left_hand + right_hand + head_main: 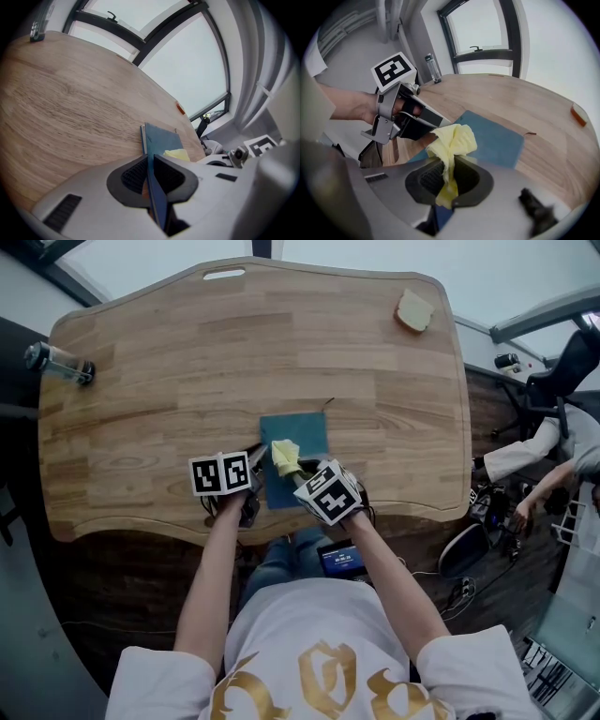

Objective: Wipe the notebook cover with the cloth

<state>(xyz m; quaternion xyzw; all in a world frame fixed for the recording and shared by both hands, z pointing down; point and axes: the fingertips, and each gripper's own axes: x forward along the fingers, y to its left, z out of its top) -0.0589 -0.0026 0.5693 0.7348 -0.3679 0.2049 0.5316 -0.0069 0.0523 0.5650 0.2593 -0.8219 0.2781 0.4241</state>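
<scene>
Head view: the wooden table carries the blue notebook, which lies closed near the middle of the near edge. Both claws are at its near end, and they hide that end from this camera.

Left claw: in the left gripper view I read the jaws as narrow and clamped on the notebook's near edge. The cover runs edge-on between the pads and out onto the table beyond them. The head view places this claw at the notebook's left side.

Right claw: in the right gripper view the jaws are closed on the yellow cloth. The cloth bunches out past the jaw tips, over the near left part of the cover. I cannot confirm that the cloth touches the cover. The same view shows the left claw's marker cube and the person's hand just beside the cloth, at the notebook's edge.

Other items noted:
- A bottle lies on its side at the far left edge of the table, well apart from the notebook.
- A tan wedge-shaped item sits near the far right corner. I cannot identify it.
- Another person's arm shows beyond the table's right edge.
</scene>
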